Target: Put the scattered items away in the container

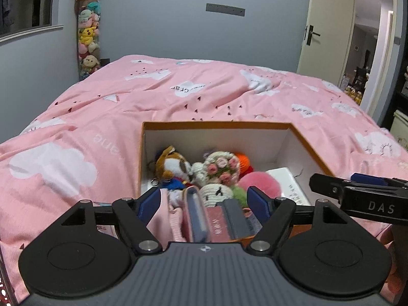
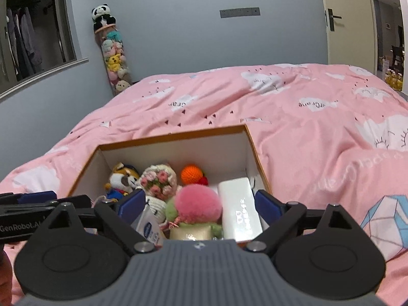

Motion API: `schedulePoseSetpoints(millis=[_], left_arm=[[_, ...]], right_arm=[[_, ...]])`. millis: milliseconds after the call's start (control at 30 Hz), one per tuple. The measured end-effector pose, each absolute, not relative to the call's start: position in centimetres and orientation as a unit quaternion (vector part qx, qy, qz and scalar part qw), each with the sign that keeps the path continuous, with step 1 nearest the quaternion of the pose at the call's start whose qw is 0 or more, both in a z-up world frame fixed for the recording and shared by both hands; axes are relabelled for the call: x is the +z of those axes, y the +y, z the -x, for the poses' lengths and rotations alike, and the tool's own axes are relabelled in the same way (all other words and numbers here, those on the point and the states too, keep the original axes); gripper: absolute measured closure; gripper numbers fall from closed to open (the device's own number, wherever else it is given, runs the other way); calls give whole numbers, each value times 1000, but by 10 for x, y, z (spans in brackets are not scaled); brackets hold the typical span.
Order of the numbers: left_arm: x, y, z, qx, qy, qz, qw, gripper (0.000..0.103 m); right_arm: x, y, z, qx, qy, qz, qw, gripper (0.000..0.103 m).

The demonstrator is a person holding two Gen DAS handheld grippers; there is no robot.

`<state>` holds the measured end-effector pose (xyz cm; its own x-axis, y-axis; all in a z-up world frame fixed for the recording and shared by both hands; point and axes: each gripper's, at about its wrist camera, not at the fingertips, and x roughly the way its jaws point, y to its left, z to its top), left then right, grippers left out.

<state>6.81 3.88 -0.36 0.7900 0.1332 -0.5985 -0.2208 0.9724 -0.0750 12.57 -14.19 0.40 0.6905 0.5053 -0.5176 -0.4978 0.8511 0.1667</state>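
Note:
An orange-rimmed box [image 1: 216,124] [image 2: 170,134] with white inner walls sits on the pink bedspread [image 1: 76,132]. Inside lie a dog plush [image 1: 169,165] [image 2: 122,178], a crochet flower bouquet [image 1: 221,168] [image 2: 158,181], an orange ball [image 2: 191,174], a pink pompom [image 2: 197,204], a white packet [image 2: 239,211], a pink pouch [image 1: 195,214] and a booklet [image 1: 216,224]. My left gripper [image 1: 204,201] hangs open over the box's near left part, its pads clear of the items. My right gripper [image 2: 200,204] is open over the near right part, nothing pressed between its pads.
The right gripper's finger [image 1: 331,188] juts in beside the left one, close together. A tall tube of plush toys [image 2: 114,61] stands against the grey wall. A door [image 1: 323,30] stands ajar at the far right. The bedspread [image 2: 318,117] spreads wide behind and right of the box.

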Motion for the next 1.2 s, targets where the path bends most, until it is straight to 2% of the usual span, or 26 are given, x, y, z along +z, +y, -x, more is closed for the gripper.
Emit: schedulePoseSetpoints(millis=[500,600,1200], left_arm=[[-26,31,-75,98,317,29,943,12],[-27,28,-77,98,321,18,942,8],[-31,24,-83,110,324,0,940,8]], right_arm=[[-30,-133,-122,278,296,28,913,9],[-33,-131,-120,278,290,41,915,9],[-39,-128,-118,278,276,56,918,9]])
